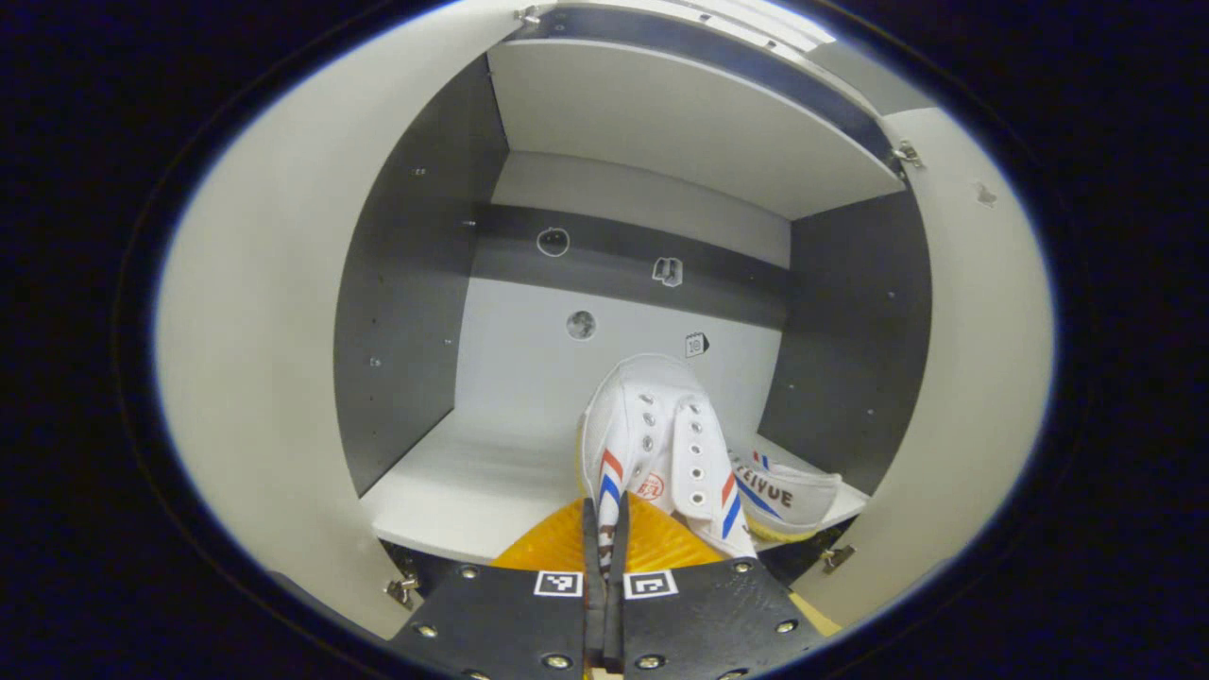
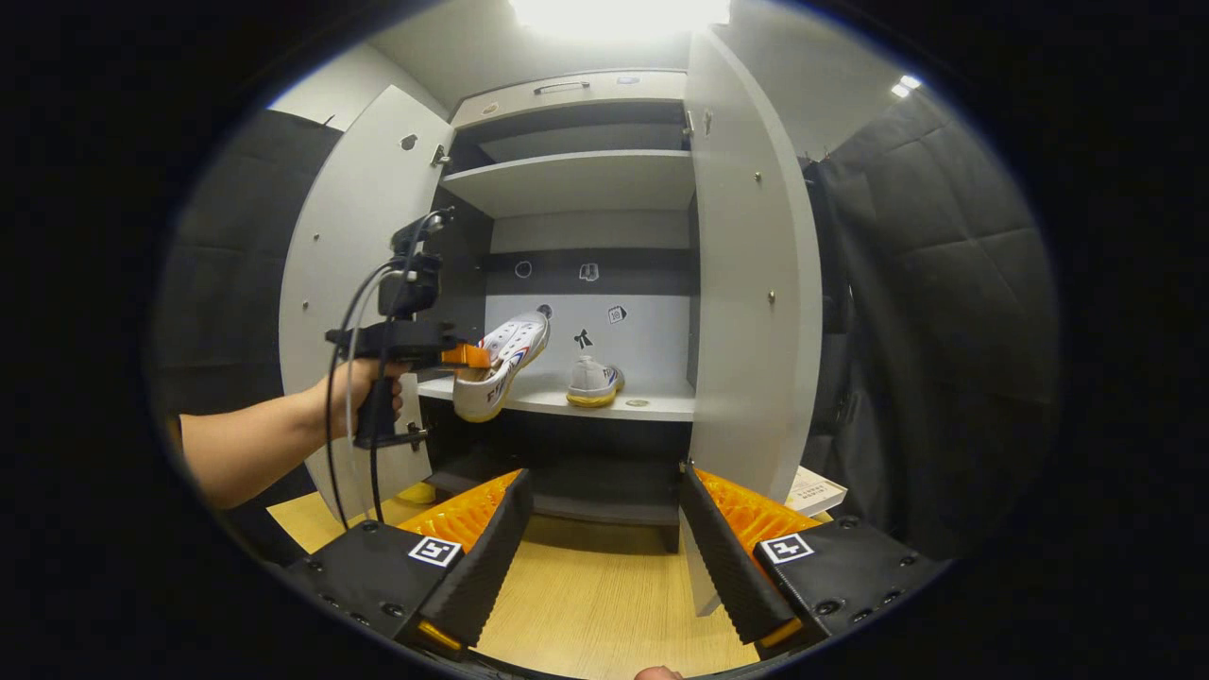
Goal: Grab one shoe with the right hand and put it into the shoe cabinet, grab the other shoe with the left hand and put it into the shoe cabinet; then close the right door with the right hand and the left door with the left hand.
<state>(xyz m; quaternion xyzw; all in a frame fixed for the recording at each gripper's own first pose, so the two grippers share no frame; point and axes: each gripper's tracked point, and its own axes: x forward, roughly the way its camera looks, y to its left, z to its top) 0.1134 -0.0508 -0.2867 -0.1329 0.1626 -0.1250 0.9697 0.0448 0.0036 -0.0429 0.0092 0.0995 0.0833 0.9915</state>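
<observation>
My left gripper (image 1: 604,529) is shut on the collar of a white canvas shoe (image 1: 661,444) with red and blue stripes, held toe-forward over the cabinet's middle shelf (image 1: 453,491). The other white shoe (image 1: 789,501) lies on that shelf to the right. In the right gripper view, the left gripper (image 2: 463,357) holds its shoe (image 2: 501,368) tilted at the shelf's left front, and the second shoe (image 2: 593,382) rests upright on the shelf. My right gripper (image 2: 600,538) is open and holds nothing, back from the cabinet above the wooden floor.
Both cabinet doors stand open: the left door (image 2: 359,283) behind the person's arm (image 2: 264,434), the right door (image 2: 756,283) close ahead of my right gripper. An upper shelf (image 2: 576,179) spans the cabinet. A book-like item (image 2: 814,491) lies on the floor by the right door.
</observation>
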